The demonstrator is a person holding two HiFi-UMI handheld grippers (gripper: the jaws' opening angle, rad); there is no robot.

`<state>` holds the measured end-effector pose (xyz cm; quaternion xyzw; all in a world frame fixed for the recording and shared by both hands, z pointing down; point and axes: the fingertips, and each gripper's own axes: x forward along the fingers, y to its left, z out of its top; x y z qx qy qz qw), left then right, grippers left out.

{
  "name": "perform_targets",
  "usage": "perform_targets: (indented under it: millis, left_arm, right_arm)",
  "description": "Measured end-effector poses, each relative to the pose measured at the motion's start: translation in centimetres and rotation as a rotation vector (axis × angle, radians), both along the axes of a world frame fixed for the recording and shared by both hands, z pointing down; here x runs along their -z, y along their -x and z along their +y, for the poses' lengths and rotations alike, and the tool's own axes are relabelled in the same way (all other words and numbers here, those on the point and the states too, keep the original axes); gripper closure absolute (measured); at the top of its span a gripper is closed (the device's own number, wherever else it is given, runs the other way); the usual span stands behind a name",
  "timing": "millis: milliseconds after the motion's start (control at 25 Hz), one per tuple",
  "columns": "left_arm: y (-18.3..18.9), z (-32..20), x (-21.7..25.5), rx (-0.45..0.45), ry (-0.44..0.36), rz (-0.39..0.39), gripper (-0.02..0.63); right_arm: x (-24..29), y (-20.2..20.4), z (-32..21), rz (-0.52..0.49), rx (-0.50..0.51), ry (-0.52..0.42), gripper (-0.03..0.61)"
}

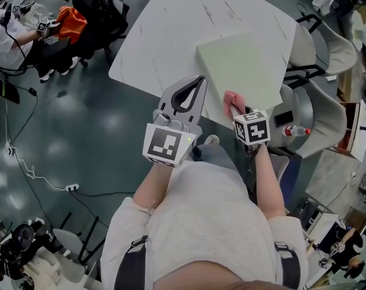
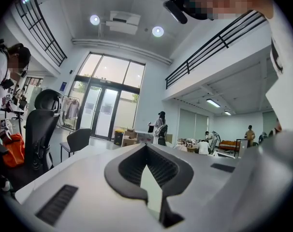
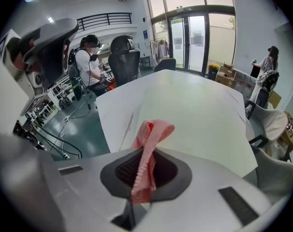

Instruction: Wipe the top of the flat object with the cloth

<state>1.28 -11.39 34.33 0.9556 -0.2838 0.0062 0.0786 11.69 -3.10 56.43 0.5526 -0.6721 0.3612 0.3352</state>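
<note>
- My right claw [image 1: 234, 105] pinches the pink cloth [image 1: 229, 98] over the near edge of the flat object [image 1: 243, 62], which lies on the white surface [image 1: 165, 35].
- My left claw [image 1: 199, 82] is pressed together, empty.
- I judge wiping is barely begun; next, press the cloth down and sweep across.

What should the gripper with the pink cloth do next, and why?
Probably lower the right gripper so the cloth presses on the pale green flat object, then sweep it across. Its jaws pinch the cloth right at the object's near edge, but I can't tell whether the cloth touches it.
</note>
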Motion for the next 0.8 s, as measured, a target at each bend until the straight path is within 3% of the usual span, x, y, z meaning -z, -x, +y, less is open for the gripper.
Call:
perform_targets:
  millis: [440,800]
  left_arm:
    - [-2.6,2.7,0.2,0.017,0.002,-0.01,0.601]
    - [-3.2,3.4,0.0,0.023,0.002,-0.046,0.601]
  right_arm:
    - [0.1,-1.4,2.1,-0.02,0.058,-0.002,0.551]
    - [0.1,-5.1,2.3,0.019,0.035,-0.009,0.551]
